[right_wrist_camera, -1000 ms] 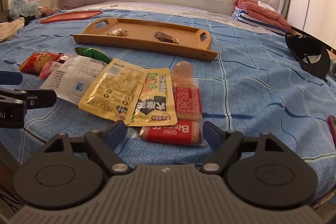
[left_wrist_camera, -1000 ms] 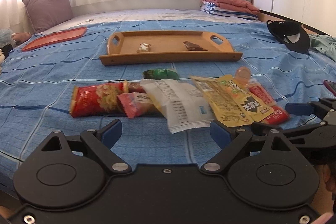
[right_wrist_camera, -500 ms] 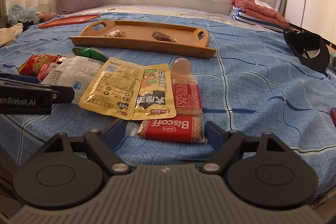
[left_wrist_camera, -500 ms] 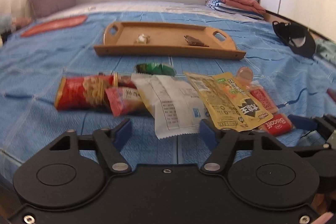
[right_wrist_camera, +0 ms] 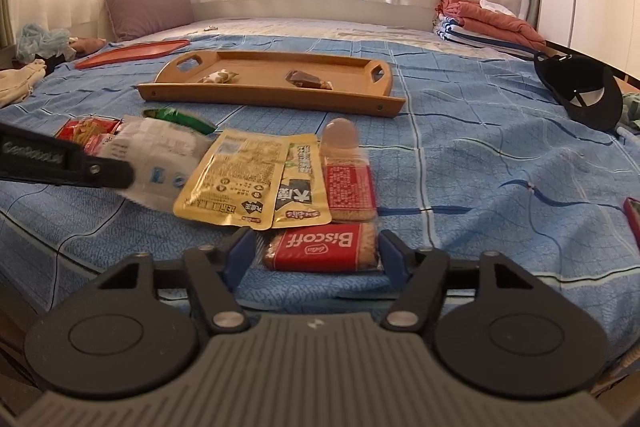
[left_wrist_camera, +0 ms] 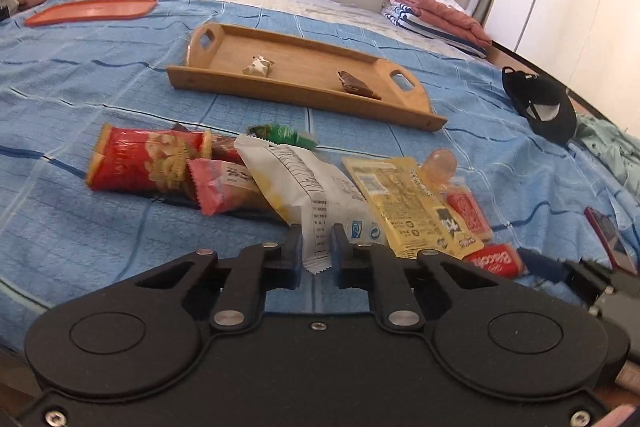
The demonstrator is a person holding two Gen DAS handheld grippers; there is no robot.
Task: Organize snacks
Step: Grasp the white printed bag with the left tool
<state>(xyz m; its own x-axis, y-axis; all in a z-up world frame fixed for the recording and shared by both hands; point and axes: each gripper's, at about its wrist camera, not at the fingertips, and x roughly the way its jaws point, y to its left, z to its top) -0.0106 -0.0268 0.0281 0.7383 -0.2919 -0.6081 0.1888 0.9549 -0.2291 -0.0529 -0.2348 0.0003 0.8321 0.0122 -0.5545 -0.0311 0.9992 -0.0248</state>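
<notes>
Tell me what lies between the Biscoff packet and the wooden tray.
In the right wrist view, between the Biscoff packet and the wooden tray: a second red biscuit packet, a round pinkish jelly cup, then bare blanket.

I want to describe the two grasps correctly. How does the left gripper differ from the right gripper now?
The left gripper has just closed and pinches the near edge of the white packet; the right gripper has been closing around the red Biscoff pack, its blue pads at the pack's two ends. The left gripper's jaws stand narrow, the right gripper's far wider. Both work low over the blue bedspread.
</notes>
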